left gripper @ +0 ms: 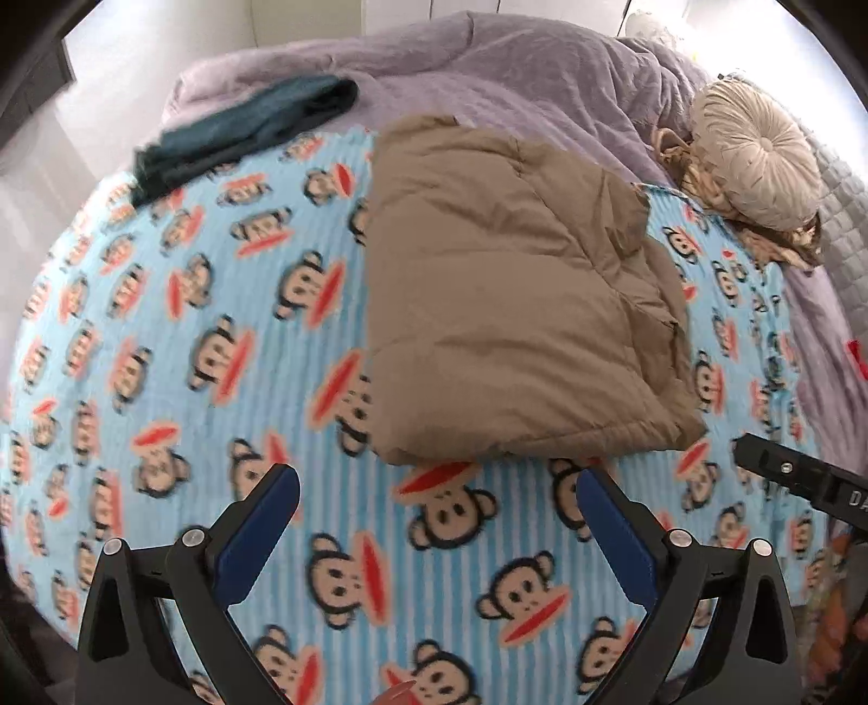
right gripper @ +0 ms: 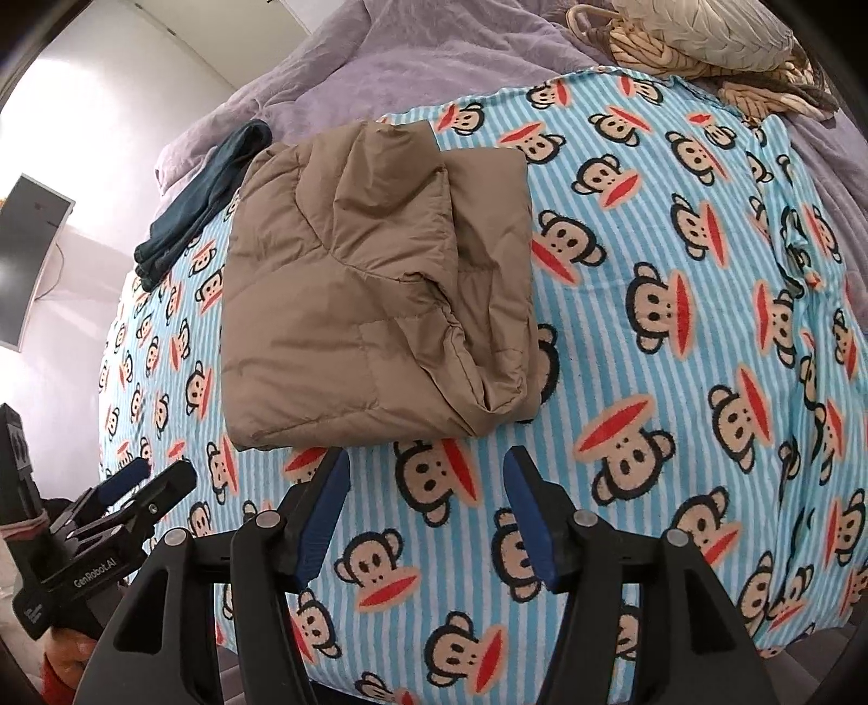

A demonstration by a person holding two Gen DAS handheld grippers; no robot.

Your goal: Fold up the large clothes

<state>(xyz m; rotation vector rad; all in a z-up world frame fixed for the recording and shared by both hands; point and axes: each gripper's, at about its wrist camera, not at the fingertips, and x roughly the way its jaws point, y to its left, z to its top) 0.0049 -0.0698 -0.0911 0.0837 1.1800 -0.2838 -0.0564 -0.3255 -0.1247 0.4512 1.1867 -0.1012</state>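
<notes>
A tan padded jacket (left gripper: 504, 303) lies folded into a rough rectangle on the blue striped monkey-print blanket (left gripper: 190, 325); it also shows in the right wrist view (right gripper: 352, 293). My left gripper (left gripper: 436, 496) is open and empty, just in front of the jacket's near edge. My right gripper (right gripper: 426, 474) is open and empty, hovering just short of the jacket's near edge. The left gripper also shows at the lower left of the right wrist view (right gripper: 146, 477), and the right gripper's body at the right of the left wrist view (left gripper: 803, 477).
A dark teal folded garment (left gripper: 244, 135) lies at the far left of the blanket. A purple blanket (left gripper: 488, 70) covers the far side of the bed. A round beige cushion (left gripper: 759, 157) and a knotted beige cushion (right gripper: 645, 49) sit at the far right.
</notes>
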